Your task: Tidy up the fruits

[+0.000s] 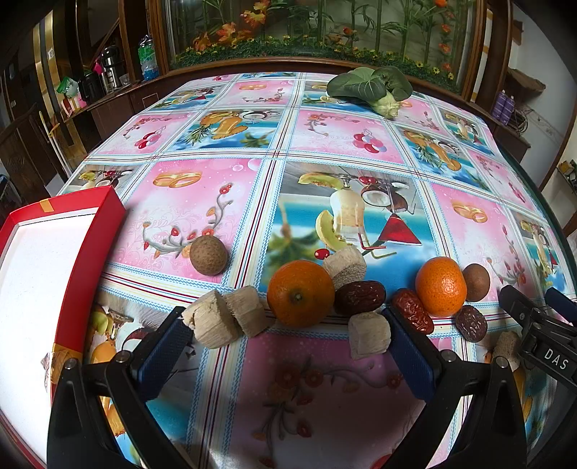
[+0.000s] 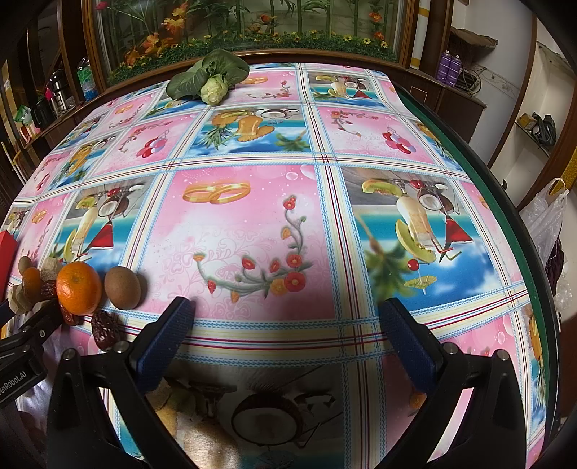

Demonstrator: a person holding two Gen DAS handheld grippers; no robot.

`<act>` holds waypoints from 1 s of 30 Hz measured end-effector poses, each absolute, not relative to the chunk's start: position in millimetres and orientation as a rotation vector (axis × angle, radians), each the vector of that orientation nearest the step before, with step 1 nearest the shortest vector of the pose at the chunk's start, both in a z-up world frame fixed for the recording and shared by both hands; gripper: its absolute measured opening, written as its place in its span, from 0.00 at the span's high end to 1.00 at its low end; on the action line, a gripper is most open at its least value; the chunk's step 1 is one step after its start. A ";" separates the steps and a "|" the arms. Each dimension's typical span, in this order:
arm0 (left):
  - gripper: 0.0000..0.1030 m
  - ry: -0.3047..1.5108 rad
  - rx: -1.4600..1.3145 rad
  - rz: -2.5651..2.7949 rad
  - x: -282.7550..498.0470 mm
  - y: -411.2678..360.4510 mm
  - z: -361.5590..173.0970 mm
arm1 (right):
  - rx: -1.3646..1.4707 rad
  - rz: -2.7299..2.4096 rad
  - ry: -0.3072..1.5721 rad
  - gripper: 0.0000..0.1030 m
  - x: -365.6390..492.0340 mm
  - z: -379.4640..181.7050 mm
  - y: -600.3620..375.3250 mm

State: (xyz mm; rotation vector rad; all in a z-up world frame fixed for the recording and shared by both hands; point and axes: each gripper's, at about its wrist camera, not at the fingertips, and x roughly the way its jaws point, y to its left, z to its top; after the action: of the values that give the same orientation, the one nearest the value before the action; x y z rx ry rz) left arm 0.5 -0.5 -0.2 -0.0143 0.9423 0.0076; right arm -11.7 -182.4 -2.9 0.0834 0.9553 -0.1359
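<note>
Left gripper [image 1: 288, 324] hovering wide open, holding nothing, over crowded fruit row beside red cardboard box [image 1: 108, 213]. Risk: finger [image 1: 407, 346] nudging round orange tangerine [image 1: 300, 294], rolling it. Right gripper [image 2: 286, 324] also gaping, empty.

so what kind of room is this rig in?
Most likely a home dining or living room. A table under a printed tablecloth, a glass-fronted display of artificial plants and flowers behind it, and wooden sideboards holding a thermos and bottles. A bok choy lies on the table.
</note>
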 end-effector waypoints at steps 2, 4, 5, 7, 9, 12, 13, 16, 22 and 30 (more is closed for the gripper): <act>0.01 0.942 -0.015 0.008 0.4 -0.5 -0.2 | 0.084 -0.136 0.955 0.00 -11.7 -3.0 -182.4; 0.01 0.946 -0.013 0.003 1.5 -0.5 -0.2 | 0.084 -0.136 0.956 0.00 -11.5 -3.2 -182.6; 0.01 0.951 -0.006 -0.007 3.5 0.0 0.4 | 0.084 -0.136 0.956 0.00 -11.5 -3.4 -182.8; 0.03 0.955 -0.003 -0.010 -3.1 5.6 4.6 | 0.086 -0.137 0.955 0.00 -11.3 -3.8 -183.2; 0.05 0.897 -0.010 0.016 -17.4 16.6 19.2 | 0.088 -0.138 0.955 0.00 -10.9 -4.1 -182.8; 0.04 0.799 0.029 0.072 -51.1 37.4 45.3 | 0.080 -0.107 0.979 0.00 -10.8 -3.8 -183.2; 0.03 0.774 0.046 0.090 -58.0 43.8 52.9 | 0.098 -0.073 0.994 0.00 -12.1 -1.4 -183.8; 0.02 0.694 0.119 0.101 -91.7 56.4 69.6 | 0.198 0.025 0.925 0.00 -29.2 17.6 -189.9; 0.01 0.718 0.127 0.050 -100.7 66.7 65.9 | 0.190 0.336 0.879 0.00 -93.4 40.4 -152.7; 0.01 0.743 0.120 0.047 -103.6 69.6 59.2 | 0.021 0.411 0.968 0.20 -116.4 19.7 -108.6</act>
State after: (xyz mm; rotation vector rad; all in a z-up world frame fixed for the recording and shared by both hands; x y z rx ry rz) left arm -103.6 69.6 59.2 0.1203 0.7433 0.0467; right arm -116.4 -108.6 19.7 0.0206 0.9680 0.4107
